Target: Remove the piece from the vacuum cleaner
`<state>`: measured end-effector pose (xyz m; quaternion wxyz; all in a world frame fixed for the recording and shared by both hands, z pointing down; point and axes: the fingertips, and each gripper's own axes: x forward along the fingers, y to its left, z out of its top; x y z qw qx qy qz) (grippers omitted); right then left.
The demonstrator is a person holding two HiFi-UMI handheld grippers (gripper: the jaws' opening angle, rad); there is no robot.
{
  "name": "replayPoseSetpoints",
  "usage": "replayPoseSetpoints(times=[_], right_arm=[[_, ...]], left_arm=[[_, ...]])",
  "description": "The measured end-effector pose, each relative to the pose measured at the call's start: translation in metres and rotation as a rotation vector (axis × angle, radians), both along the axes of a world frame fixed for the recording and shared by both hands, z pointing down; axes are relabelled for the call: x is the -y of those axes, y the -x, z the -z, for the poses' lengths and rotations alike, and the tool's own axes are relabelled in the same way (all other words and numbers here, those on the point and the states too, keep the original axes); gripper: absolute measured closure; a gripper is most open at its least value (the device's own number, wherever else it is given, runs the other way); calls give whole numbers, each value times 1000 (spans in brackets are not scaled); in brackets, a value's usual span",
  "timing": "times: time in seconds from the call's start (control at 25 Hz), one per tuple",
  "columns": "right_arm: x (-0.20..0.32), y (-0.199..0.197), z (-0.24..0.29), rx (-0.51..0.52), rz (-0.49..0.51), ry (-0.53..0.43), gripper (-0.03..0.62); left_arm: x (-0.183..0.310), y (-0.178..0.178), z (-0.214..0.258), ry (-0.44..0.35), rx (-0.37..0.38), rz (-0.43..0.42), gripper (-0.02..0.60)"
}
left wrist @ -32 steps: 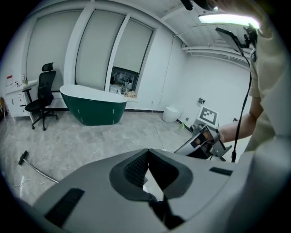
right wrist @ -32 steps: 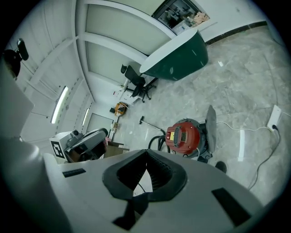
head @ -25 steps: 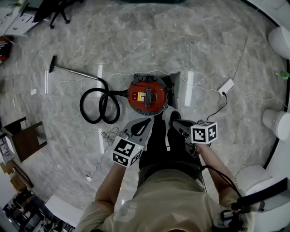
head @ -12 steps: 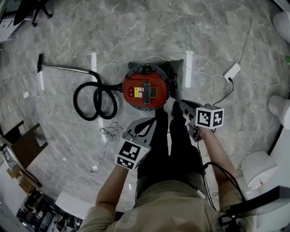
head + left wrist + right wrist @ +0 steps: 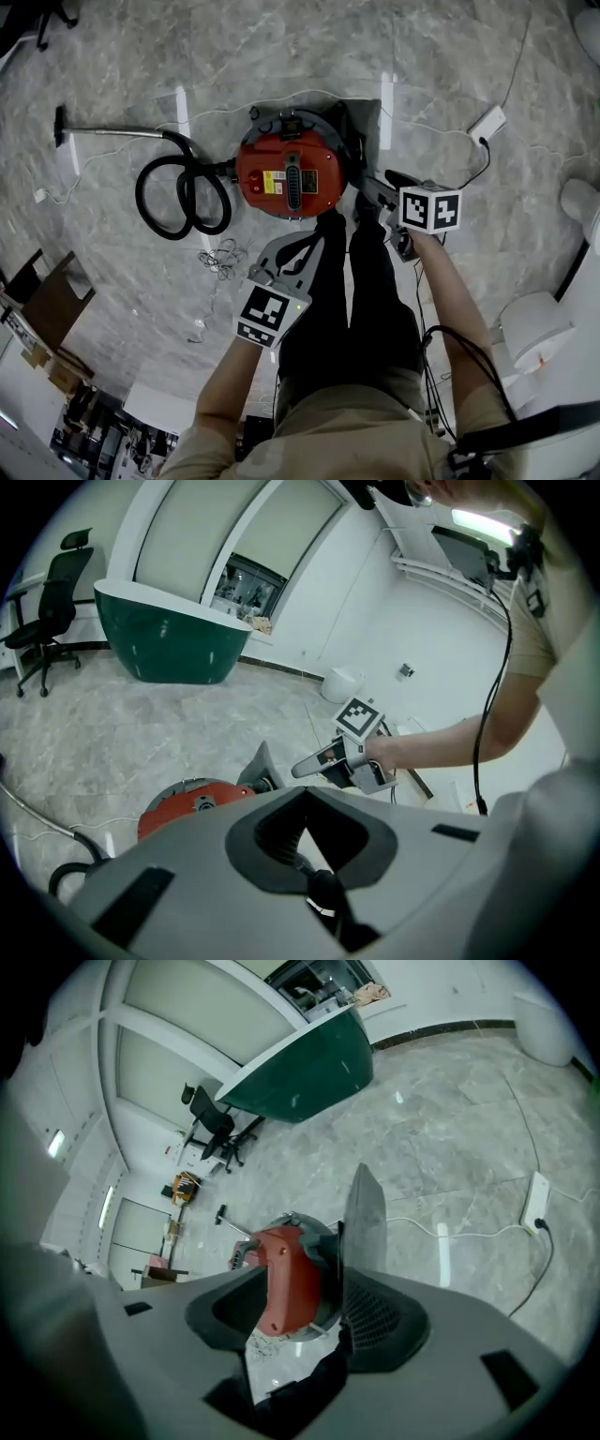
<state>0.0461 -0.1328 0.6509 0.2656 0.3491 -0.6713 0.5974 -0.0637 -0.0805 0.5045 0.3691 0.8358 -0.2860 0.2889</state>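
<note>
A round red vacuum cleaner (image 5: 289,178) stands on the marble floor, with its black hose (image 5: 178,197) coiled to the left and a wand (image 5: 112,131) beyond it. A dark grey flat piece (image 5: 361,141) stands up at its right side. It also shows as the dark grey piece (image 5: 364,1213) and the dark grey piece (image 5: 261,766). My right gripper (image 5: 375,185) hangs just right of the vacuum. Its jaws are opening, and the right gripper (image 5: 300,1283) has nothing between them. My left gripper (image 5: 314,242) hovers nearer to me, below the vacuum. The left gripper (image 5: 305,794) is shut and empty.
A white power strip (image 5: 489,122) with its cord lies at the right. The person's legs (image 5: 347,291) stand between the grippers. A tangle of thin cable (image 5: 220,258) lies left of the left gripper. A green counter (image 5: 169,644) and an office chair (image 5: 47,602) stand further off.
The person has stepped closer to the vacuum. My right gripper has come up beside the vacuum's right side. The left gripper stays below it.
</note>
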Motion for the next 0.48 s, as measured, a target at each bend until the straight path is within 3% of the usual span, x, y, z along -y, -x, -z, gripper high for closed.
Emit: replayPoseSetpoints(times=[0.16, 0.48], right_arm=[[6, -8, -45, -118, 83, -10, 364], [6, -4, -107, -224, 205, 50, 363]], left_arm=[[-6, -8, -20, 14, 20, -45, 585], [-1, -10, -47, 25, 52, -59, 585]])
